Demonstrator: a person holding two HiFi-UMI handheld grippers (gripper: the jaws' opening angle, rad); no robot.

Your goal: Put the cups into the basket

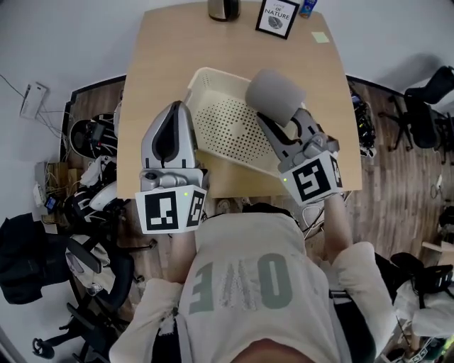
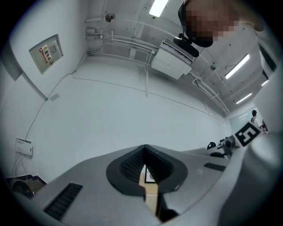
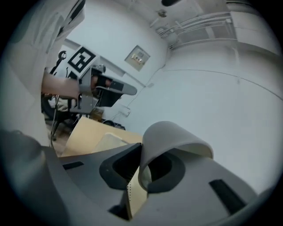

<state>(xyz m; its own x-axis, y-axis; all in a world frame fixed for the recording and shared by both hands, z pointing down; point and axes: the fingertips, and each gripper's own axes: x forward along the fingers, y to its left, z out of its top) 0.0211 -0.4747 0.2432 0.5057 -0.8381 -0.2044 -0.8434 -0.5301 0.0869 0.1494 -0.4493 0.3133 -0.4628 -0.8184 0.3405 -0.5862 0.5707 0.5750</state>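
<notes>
1. The left gripper is over the left part of the table, just beside the basket's left wall. Its jaws are closed together (only a thin slit shows between them in the left gripper view) and hold nothing.
2. The basket, cream with a perforated floor, sits on the table at centre.
3. The right gripper has its jaws clamped on the wall of a grey cup, one finger inside the rim and one outside.
4. The cup is tipped over the basket's right side (contact with the basket cannot be determined).
5. A framed picture stands at the far table edge.
</notes>
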